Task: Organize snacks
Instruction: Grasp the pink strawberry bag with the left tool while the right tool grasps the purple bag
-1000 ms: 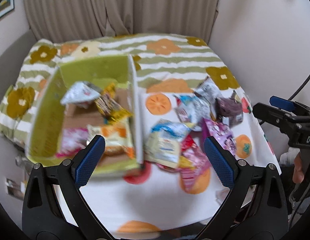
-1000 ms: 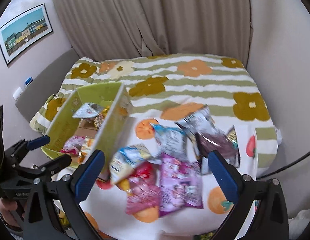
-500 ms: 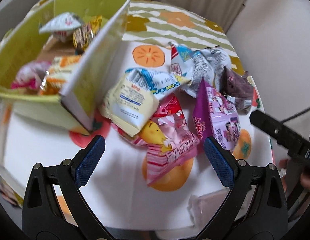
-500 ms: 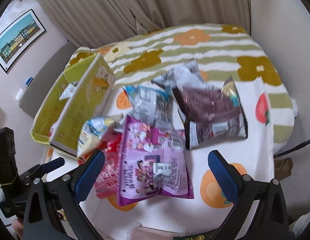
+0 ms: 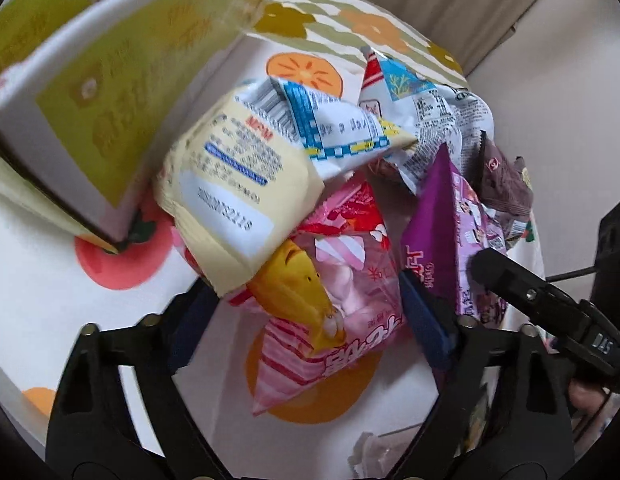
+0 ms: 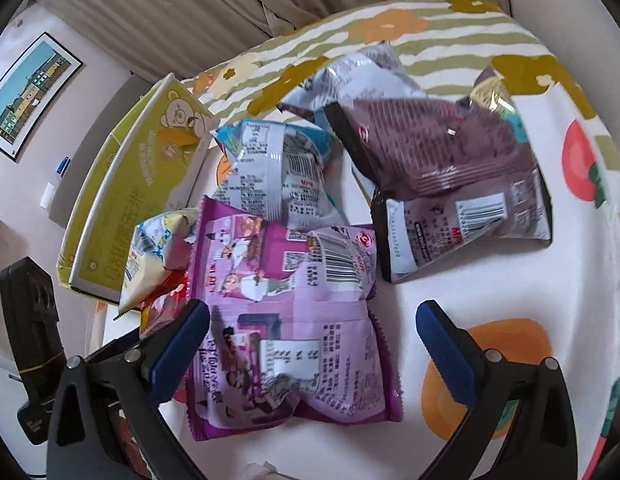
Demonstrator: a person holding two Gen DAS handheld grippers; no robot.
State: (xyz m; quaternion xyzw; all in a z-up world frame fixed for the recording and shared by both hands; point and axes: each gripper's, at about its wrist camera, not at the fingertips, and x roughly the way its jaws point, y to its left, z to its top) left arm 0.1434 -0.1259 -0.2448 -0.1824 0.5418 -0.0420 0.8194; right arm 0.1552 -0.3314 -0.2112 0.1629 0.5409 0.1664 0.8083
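Note:
A pile of snack bags lies on the fruit-print tablecloth beside a green cardboard box [image 5: 110,92]. My left gripper [image 5: 306,320] is open, its blue pads on either side of a pink striped bag [image 5: 330,320], with a pale yellow bag [image 5: 234,184] just beyond. My right gripper [image 6: 310,344] is open low over a purple bag [image 6: 286,320], its left pad over the bag's left edge, its right pad to the bag's right. A brown bag [image 6: 450,160] and a blue-white bag [image 6: 278,168] lie further back. The purple bag [image 5: 454,240] and the right gripper's finger show in the left wrist view.
The green box [image 6: 142,184] with snacks inside stands at the left of the table. The tablecloth [image 6: 510,272] has bare room to the right of the pile. Curtains and a wall stand behind; the table edge is close in front.
Both grippers have moved down and forward, close to the pile. The left now straddles the pink bag; the right now hovers over the purple bag. Both stay open.

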